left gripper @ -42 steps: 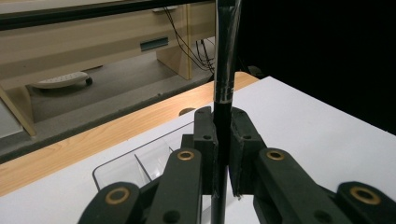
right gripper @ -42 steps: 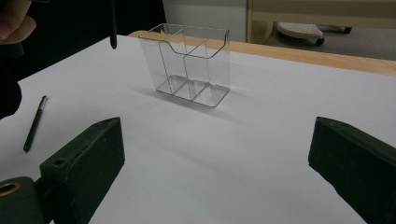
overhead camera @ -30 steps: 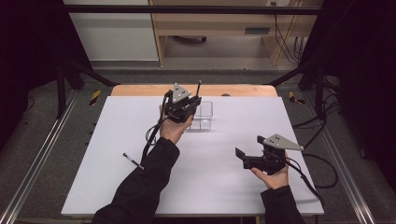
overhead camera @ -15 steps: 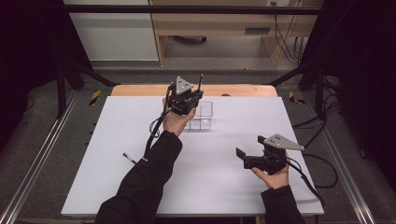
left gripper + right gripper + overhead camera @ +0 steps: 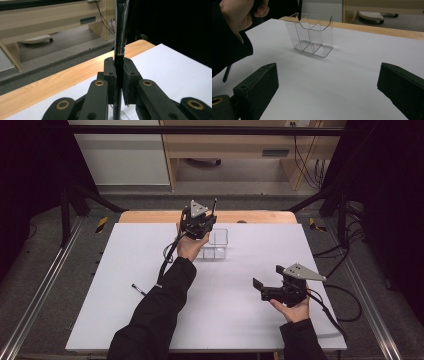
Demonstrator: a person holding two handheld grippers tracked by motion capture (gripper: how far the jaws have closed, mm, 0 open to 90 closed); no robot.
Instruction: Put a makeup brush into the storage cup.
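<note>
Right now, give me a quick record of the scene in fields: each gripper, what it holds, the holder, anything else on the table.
left gripper: shut on a black pen, held upright above the holder's left end
right gripper: open, holding nothing, low over the near right of the table
clear holder: upright, compartments look empty
second pen: lying on the white table, left of the sleeve
</note>
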